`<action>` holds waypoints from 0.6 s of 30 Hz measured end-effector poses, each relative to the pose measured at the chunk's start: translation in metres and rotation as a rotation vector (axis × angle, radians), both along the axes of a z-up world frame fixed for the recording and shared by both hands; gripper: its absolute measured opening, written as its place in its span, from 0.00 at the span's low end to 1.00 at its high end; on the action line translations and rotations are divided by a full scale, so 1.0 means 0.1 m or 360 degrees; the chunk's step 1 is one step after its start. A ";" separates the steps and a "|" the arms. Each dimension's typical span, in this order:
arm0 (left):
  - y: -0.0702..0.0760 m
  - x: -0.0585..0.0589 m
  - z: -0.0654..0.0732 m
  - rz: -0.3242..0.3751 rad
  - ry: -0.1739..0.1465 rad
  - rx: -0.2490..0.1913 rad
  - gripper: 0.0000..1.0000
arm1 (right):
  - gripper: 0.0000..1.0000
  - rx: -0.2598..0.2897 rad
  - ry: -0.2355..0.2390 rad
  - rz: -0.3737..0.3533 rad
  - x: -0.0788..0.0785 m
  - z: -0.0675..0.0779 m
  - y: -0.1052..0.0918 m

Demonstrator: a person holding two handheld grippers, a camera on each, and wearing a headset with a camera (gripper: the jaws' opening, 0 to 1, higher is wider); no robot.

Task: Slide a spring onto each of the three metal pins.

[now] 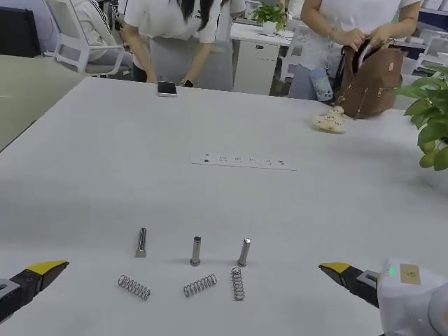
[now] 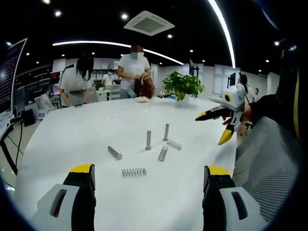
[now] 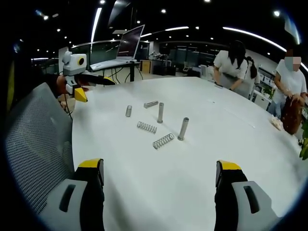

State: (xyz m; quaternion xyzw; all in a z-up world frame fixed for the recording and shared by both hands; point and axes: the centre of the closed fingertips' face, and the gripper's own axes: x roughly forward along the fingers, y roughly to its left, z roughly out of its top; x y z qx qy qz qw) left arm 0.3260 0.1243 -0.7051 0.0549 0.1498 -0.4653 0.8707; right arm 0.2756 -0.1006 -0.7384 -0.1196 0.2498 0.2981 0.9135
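L tongs (image 2: 149,169) & R tongs (image 3: 159,164) both released, holding nothing; 3 springs (image 1: 200,285) lie on worktop (image 1: 105,154) beside pins (image 1: 196,250); 2 pins upright, 1 lying flat

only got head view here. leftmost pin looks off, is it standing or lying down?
Observer: Lying down. In the left gripper view the leftmost pin is flat on its side.
Operator: ok. jaws are cut off at my frame edge. left gripper state?
Observer: Left gripper jaws are wide apart, nothing between them.
Operator: right one?
Observer: Right gripper jaws are also wide apart and empty.
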 end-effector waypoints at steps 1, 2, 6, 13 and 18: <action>0.00 0.00 0.01 -0.0002 -0.0003 0.0001 0.91 | 0.96 0.0000 -0.0002 -0.0001 0.00 0.00 0.00; 0.00 0.00 0.01 -0.0003 -0.0005 0.0002 0.91 | 0.96 0.0000 -0.0005 -0.0003 0.00 0.01 0.00; -0.01 0.00 0.03 -0.0011 -0.0014 0.0016 0.91 | 0.96 0.0010 -0.0017 -0.0009 0.01 0.03 -0.01; -0.03 -0.01 0.01 -0.0022 -0.0006 0.0039 0.91 | 0.96 0.0015 -0.0018 0.0009 0.01 0.03 0.01; -0.04 0.00 0.02 -0.0015 -0.0010 0.0036 0.91 | 0.96 0.0027 -0.0027 0.0011 0.01 0.04 0.02</action>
